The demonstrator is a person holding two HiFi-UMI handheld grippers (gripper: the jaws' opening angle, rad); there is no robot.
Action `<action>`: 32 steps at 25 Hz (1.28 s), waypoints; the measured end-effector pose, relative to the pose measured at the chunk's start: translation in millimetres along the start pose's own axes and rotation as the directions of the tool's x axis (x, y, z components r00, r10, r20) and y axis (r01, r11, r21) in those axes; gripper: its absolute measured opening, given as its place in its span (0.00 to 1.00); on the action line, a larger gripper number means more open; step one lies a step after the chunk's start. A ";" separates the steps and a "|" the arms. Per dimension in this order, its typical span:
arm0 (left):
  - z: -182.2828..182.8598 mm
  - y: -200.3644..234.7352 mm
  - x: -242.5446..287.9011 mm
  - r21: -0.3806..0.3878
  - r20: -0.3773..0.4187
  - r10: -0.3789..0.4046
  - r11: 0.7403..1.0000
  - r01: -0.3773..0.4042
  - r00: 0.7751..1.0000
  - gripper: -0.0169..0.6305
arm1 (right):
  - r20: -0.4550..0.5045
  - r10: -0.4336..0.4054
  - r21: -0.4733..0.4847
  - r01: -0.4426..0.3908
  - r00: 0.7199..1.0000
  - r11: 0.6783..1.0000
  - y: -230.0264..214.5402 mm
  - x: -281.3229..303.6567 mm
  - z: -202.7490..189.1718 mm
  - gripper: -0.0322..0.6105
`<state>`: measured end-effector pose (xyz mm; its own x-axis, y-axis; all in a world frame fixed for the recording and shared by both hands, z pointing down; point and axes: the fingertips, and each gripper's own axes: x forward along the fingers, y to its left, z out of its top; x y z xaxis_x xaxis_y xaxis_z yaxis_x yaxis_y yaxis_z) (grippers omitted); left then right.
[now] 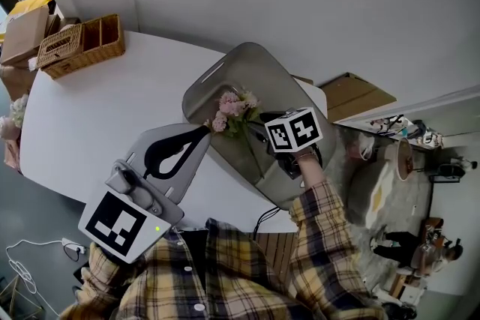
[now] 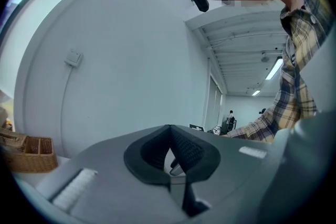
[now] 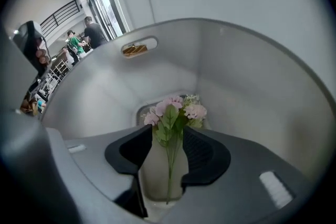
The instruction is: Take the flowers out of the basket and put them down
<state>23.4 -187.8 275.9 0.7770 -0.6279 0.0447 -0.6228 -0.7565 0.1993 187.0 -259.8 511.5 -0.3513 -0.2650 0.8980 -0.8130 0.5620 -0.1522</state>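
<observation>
A small bunch of pink flowers [image 1: 234, 110] with green leaves lies inside a grey plastic basket [image 1: 225, 67] on the white table [image 1: 97, 116]. My right gripper [image 1: 253, 125] reaches steeply down into the basket. In the right gripper view the flowers [image 3: 176, 110] stand between the jaws of that gripper [image 3: 168, 131], their thin stem running down the wide gap. The leaves brush the pads, but the pads do not press the stem, so the jaws are open. My left gripper [image 1: 204, 131] is held level beside the basket's near left wall. Its tips meet [image 2: 169, 128] and nothing is between them.
A wicker box [image 1: 82, 45] with compartments stands at the table's far left corner, also visible as the wicker box [image 2: 26, 152] in the left gripper view. Cardboard boxes [image 1: 22, 34] sit beyond it. The basket wall [image 3: 236, 76] curves closely around my right gripper. More cardboard [image 1: 356, 94] lies right of the table.
</observation>
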 end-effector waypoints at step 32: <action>-4.7 19.0 -4.4 -0.012 -0.003 0.039 0.999 -0.040 0.999 0.05 | -0.342 0.065 0.114 -0.027 0.937 0.993 -9.9 92.4 -95.3 0.28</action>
<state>8.6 -198.6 284.1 0.7521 -0.6566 0.0559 -0.6519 -0.7288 0.2094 206.9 -215.2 635.4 -0.2232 0.0564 0.9731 -0.8509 0.4757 -0.2228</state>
